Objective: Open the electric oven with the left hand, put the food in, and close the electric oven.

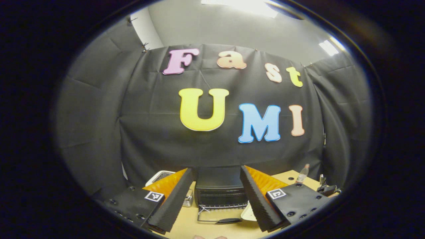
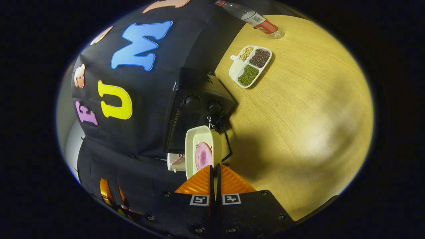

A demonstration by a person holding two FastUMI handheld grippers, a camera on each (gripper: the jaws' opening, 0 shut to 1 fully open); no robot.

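Oven (image 1: 220, 192) sits far on the table (image 2: 298, 116), door (image 1: 217, 217) down; right tongs (image 2: 215, 179) pinch the stiff, light, likely slippery dish (image 2: 199, 139) rim, ham (image 2: 203, 156) aboard; left tongs (image 1: 215, 199) gape empty.

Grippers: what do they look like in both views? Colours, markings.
Left gripper: two black wedge-shaped fingers with ribbed inner pads, orange side panels, a black screwed base, and a square black-and-white marker on each finger. Right gripper: same build, with orange ridged panels, two square markers side by side, and a black screwed body.
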